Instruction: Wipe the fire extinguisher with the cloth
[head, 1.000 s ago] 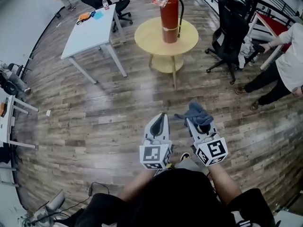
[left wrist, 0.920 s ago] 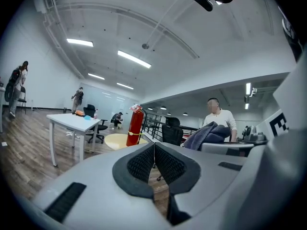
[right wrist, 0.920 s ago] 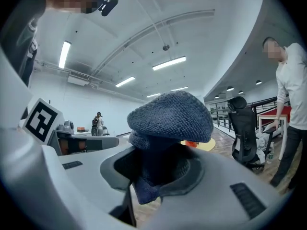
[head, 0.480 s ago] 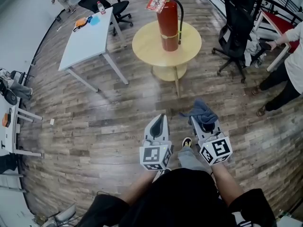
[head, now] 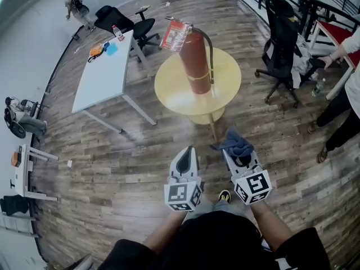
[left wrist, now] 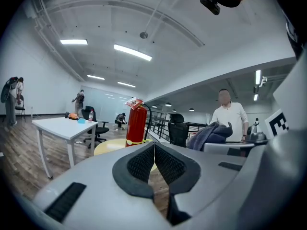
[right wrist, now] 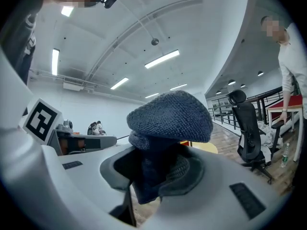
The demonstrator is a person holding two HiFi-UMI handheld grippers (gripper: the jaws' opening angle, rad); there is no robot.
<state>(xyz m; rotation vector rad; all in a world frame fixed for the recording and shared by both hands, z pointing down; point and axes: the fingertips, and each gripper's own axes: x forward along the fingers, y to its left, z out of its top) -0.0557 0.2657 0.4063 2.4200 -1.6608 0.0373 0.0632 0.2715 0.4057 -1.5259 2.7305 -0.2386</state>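
Cloth (head: 235,140), grey-blue and bunched, is pinched in the right gripper (head: 232,148), just short of the round yellow table (head: 171,97). On that table, apparently near its middle, stands the red fire extinguisher (head: 195,61), well ahead of both grippers. Beside the right one, the left gripper (head: 187,152) has its jaws pressed together, empty.

This is an open office, shown by its white desk (head: 107,72), black swivel chair (head: 281,32), wood-plank floor (head: 112,167) and ceiling strip lights (left wrist: 133,52).

The wood-plank floor (head: 124,151) spreads all round. A round yellow table (head: 174,94) stands ahead of the right gripper (head: 232,151), a white table (head: 107,75) ahead-left, a black office chair (head: 281,38) ahead-right, strip lights (left wrist: 133,52) overhead.
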